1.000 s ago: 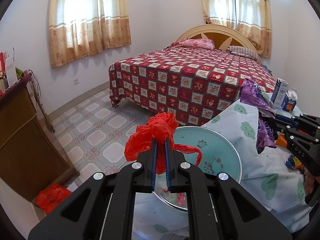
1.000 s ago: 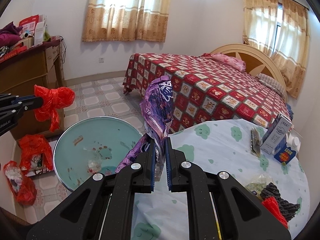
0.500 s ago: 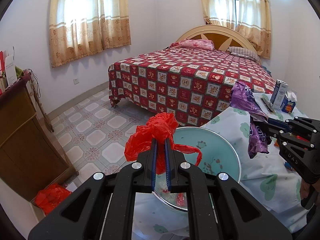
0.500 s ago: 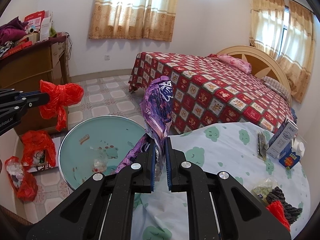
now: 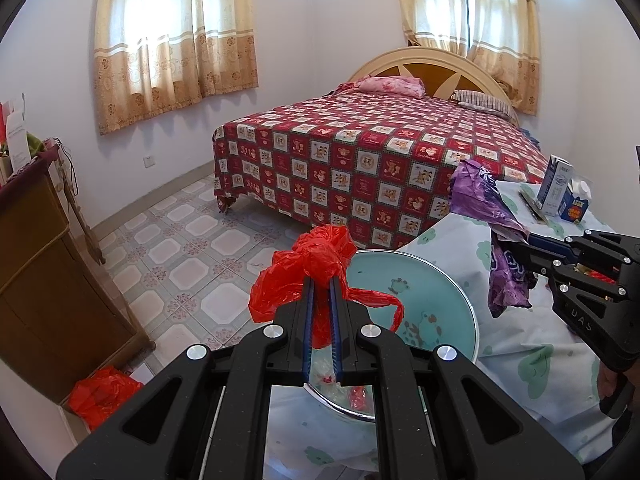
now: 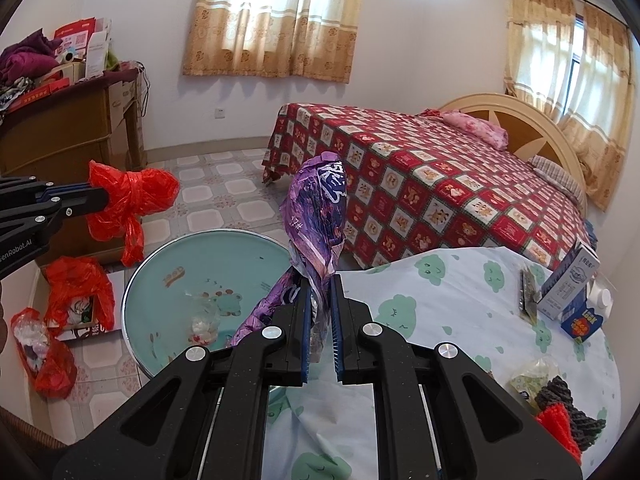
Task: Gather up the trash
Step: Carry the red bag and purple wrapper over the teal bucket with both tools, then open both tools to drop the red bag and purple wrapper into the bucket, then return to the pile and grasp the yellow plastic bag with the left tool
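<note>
Trash comes first as a crinkled, knotted red plastic bag [image 5: 316, 268] pinched in the closed left claw [image 5: 320, 284] above a round glass-topped surface [image 5: 448, 296], then a glossy purple foil wrapper [image 6: 318, 216] (creased, upright) clamped in the closed right claw [image 6: 320, 286].

Round table [image 6: 460, 312] under a cloud-print cloth [image 6: 440, 300]; on it a carton [image 6: 568, 284], box [image 6: 580, 322] and teal lid [image 6: 192, 280].

The wooden cabinet [image 5: 48, 280] is cut off at the left frame edge. Lower right, the hand behind the right claw [image 5: 516, 246] is mostly hidden. Print on the purple wrapper [image 6: 320, 208] is unreadable.
</note>
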The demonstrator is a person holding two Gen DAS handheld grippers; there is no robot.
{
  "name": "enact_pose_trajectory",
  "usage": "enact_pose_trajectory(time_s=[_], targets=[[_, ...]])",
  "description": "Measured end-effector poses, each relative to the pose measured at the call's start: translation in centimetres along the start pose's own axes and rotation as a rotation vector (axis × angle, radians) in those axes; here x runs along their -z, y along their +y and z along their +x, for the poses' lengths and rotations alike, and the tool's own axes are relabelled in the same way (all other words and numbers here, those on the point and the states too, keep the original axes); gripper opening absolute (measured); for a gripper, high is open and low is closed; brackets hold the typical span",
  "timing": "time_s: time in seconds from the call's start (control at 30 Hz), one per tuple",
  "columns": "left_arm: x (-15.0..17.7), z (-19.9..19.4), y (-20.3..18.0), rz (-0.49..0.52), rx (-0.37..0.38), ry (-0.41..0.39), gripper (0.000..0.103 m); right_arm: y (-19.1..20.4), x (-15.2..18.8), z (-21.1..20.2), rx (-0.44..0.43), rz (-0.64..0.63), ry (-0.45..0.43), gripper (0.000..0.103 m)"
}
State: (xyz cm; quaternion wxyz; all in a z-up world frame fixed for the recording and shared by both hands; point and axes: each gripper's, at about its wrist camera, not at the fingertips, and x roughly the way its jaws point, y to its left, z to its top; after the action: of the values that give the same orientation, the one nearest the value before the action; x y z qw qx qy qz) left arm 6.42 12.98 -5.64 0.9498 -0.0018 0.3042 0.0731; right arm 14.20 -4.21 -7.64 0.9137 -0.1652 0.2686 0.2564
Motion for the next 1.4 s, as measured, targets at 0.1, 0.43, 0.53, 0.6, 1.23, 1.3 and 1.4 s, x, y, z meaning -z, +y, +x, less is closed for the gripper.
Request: enact_pose_trajectory(time_s=[0.1, 0.43, 0.53, 0.6, 1.23, 1.3, 1.4], targets=[[0.1, 0.0, -0.1, 0.001, 0.002, 0.002, 0.007, 0.1, 0.0, 0.1, -0.003, 0.0, 0.001, 0.01], [0.8, 0.3, -1.3, 0.037, 0.031, 0.017, 0.037, 1.1, 0.3, 0.6, -0.042, -0.026, -0.001, 0.038], [1.1, 0.5, -1.7, 0.05, 0.039, 0.027, 0.04, 0.9, 0.5, 0.7, -0.04, -0.015, 0.006, 0.039], [1.3, 0.6, -2.0, 0.054, 0.035, 0.029, 0.047, 0.7, 0.6, 0.5, -0.037, -0.008, 0.005, 0.041], [4.6, 0.7, -9.7, 0.194, 0.119, 0.102, 0.064, -11.8, 11.1, -12.8, 0.327, 0.267, -0.015, 0.057], [4.7, 0.4, -11.4, 0.216, 0.144, 0.1, 0.064, -13.7, 13.5, -14.2, 0.38, 0.312, -0.001, 0.058], [4.7, -0.3, -14.5, 0.252, 0.18, 0.087, 0.064, -15.7, 16.2, -15.3, 0.422, 0.367, 0.016, 0.058]])
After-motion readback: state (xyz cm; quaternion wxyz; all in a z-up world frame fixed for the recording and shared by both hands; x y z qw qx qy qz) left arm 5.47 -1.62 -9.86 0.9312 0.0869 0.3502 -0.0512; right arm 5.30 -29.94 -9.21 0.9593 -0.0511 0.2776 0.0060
